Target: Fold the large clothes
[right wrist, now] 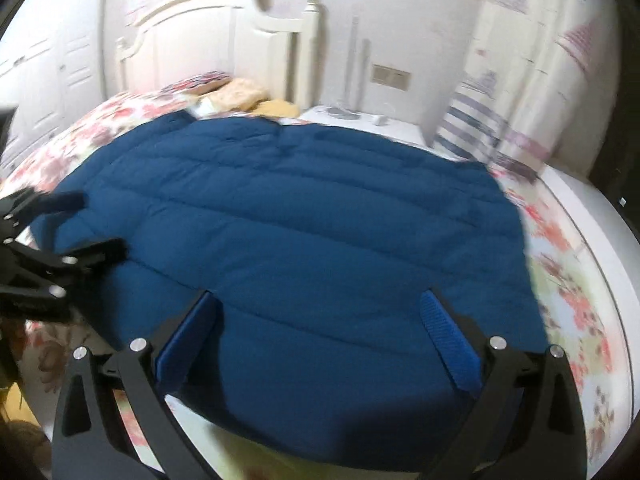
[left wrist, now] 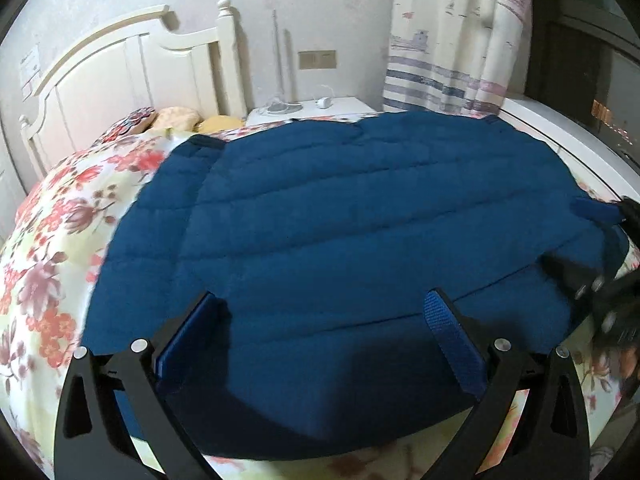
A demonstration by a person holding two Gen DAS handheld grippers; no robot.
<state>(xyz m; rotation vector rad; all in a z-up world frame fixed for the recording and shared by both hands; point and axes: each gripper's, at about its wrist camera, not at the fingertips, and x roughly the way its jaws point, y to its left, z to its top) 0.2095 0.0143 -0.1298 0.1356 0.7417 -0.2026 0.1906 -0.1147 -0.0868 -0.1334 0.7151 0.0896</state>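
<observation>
**Squaring up over the spread jacket**

Hovering over the near edge of the jacket [left wrist: 340,216], both grippers have their jaws spread wide and hold nothing. The jacket, a blue quilted one, lies flat across the bed [left wrist: 52,216], its near hem just under the left gripper [left wrist: 326,308] and the right gripper [right wrist: 320,308]. A cuffed sleeve lies folded over the jacket's left side.

By the look of it, the step in hand is taking the near edge for a fold. To do it well, each gripper should come down on the hem itself, well apart and level with the other, and pinch all the layers, since padded cloth slips if only the shell is caught. Lifting both sides together would keep the crease straight.

The bed has a soft floral cover, which will give under pressure. At its far end stand a cream headboard [left wrist: 132,64] and pillows [left wrist: 180,118]. Beside it are a white nightstand [left wrist: 312,110], a patterned curtain [left wrist: 452,32] and a dark window [left wrist: 584,60].
</observation>
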